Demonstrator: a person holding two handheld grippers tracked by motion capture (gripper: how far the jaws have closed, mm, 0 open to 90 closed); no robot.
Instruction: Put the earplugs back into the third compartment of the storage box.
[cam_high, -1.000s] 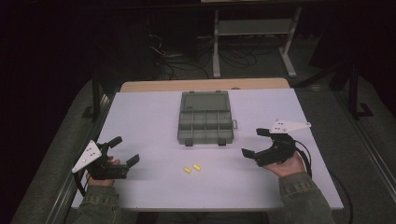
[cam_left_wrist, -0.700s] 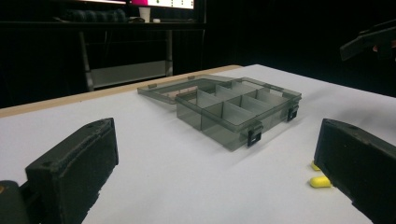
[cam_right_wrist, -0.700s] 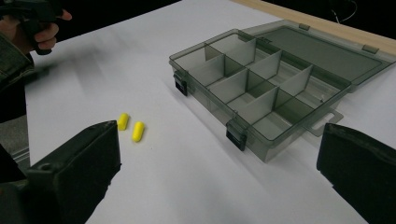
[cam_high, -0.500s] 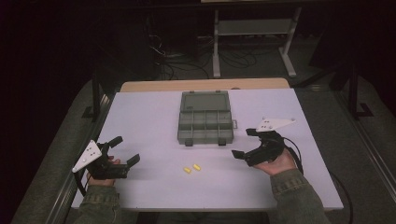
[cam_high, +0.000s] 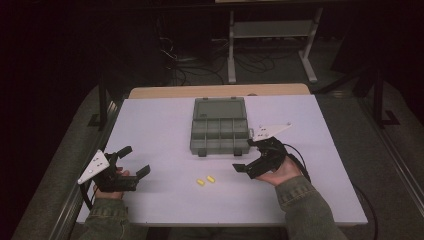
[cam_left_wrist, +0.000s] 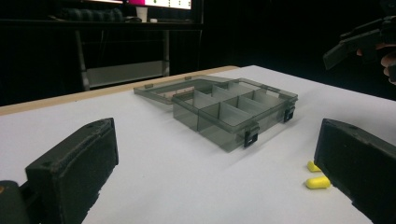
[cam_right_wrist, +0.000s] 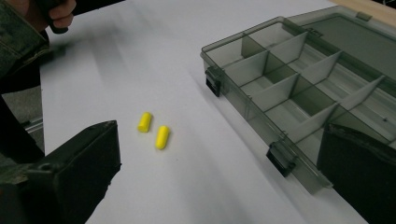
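A smoky grey compartment box (cam_high: 220, 146) lies open in the middle of the white table (cam_high: 150, 125), lid folded back, its compartments empty. Two yellow earplugs (cam_high: 205, 180) lie side by side in front of it. My right gripper (cam_high: 245, 155) hovers open just right of the earplugs, near the box's front right corner. In the right gripper view the earplugs (cam_right_wrist: 154, 129) sit left of centre and the box (cam_right_wrist: 240, 105) to the right. My left gripper (cam_high: 134, 161) is open at the table's front left. The left gripper view has the box (cam_left_wrist: 210, 123) ahead and the earplugs (cam_left_wrist: 317, 181) by the right jaw.
A wooden strip (cam_high: 220, 91) borders the table's far edge. Behind it stand a metal rack (cam_high: 272, 30) and loose cables on the dark floor. In the left gripper view the right gripper (cam_left_wrist: 355, 42) hangs at the top right.
My right gripper has moved left and slightly forward, from the table's right side toward the earplugs and the box's front corner. The left gripper has stayed where it was.
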